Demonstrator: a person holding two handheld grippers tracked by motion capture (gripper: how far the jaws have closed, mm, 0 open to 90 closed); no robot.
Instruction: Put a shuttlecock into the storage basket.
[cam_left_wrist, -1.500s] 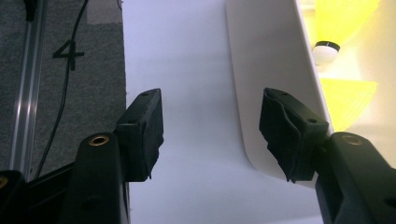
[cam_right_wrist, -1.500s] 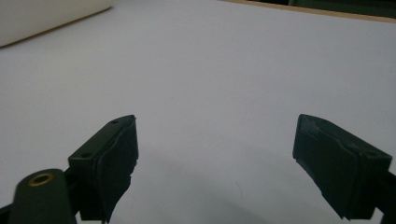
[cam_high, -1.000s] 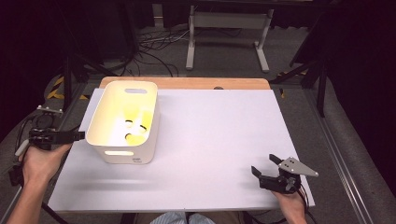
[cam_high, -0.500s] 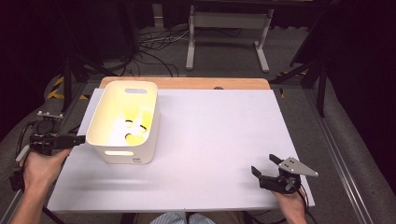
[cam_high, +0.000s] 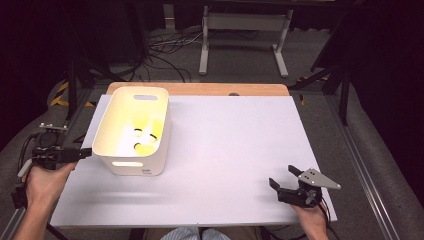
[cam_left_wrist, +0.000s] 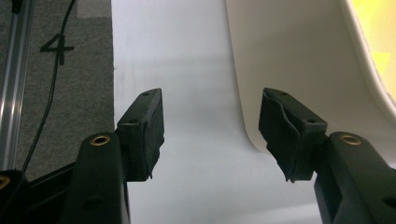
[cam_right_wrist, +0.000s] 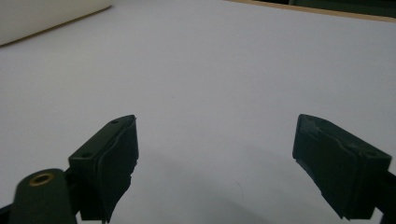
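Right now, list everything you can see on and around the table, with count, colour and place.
bin: one, white, yellowish inside, left half of the table.
table: one, white top, wooden far edge.
metal stand: one, grey, on the floor beyond the table.
cables: several, black, on the floor behind.
left gripper: one, black, open, beside the bin's left wall.
right gripper: one, black, open, near right corner.
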